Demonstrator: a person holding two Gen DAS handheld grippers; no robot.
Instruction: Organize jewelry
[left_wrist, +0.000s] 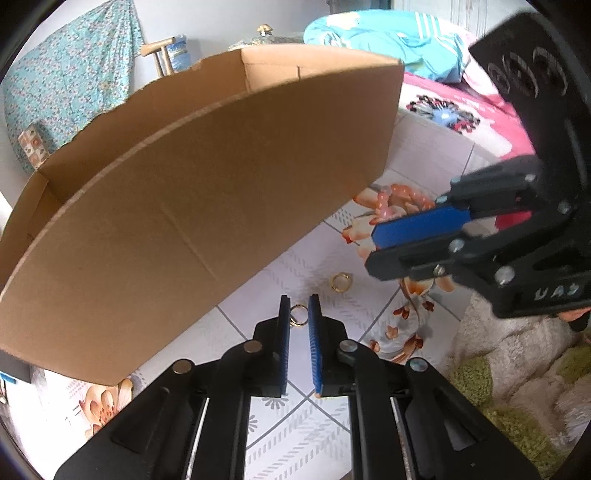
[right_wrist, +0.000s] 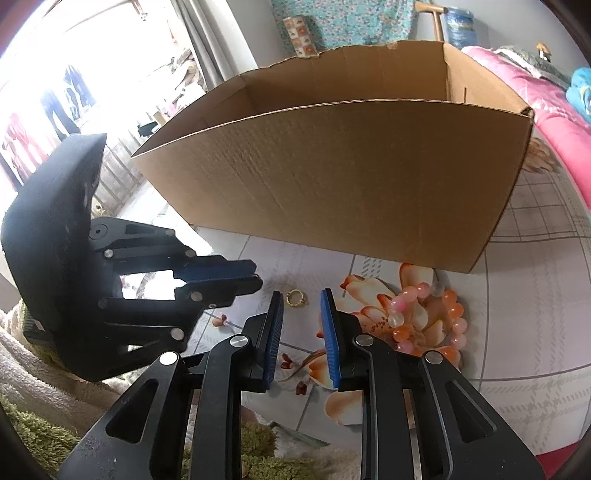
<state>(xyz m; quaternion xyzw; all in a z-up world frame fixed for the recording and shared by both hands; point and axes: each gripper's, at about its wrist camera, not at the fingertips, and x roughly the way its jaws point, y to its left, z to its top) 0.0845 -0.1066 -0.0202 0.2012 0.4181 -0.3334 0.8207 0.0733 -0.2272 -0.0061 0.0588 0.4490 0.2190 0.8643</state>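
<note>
The left gripper (left_wrist: 299, 306) is seen with its blue ribbed pads (left_wrist: 314, 343) slightly apart, and a small gold ring (left_wrist: 297, 316) lies on the floor in the gap between their tips; whether the pads touch it cannot be told. A second gold ring (left_wrist: 340, 282) lies just ahead and to the right of those tips, on bare tile.

The right gripper (right_wrist: 302, 297) is held with its jaws apart, and one gold ring (right_wrist: 295, 297) is framed between and slightly beyond its tips, untouched. Which of the two rings this is cannot be told. In the right wrist view the left gripper (right_wrist: 255, 278) enters from the left, its tips just beside the right gripper's left finger, so little room remains between the tools.

Directly ahead of both grippers stands a large brown corrugated cardboard box (right_wrist: 343, 177), open-topped, its rear rim ragged; its near wall closes off forward room, and its interior floor is hidden. A bracelet of glossy orange and pink round beads (right_wrist: 428, 321) lies right of the right gripper, partly covered by its finger. Underneath is a white grid-patterned tile floor with orange flower prints (right_wrist: 517, 332). A shaggy green and cream rug (left_wrist: 517, 387) borders the near side, cut off by the frame.
</note>
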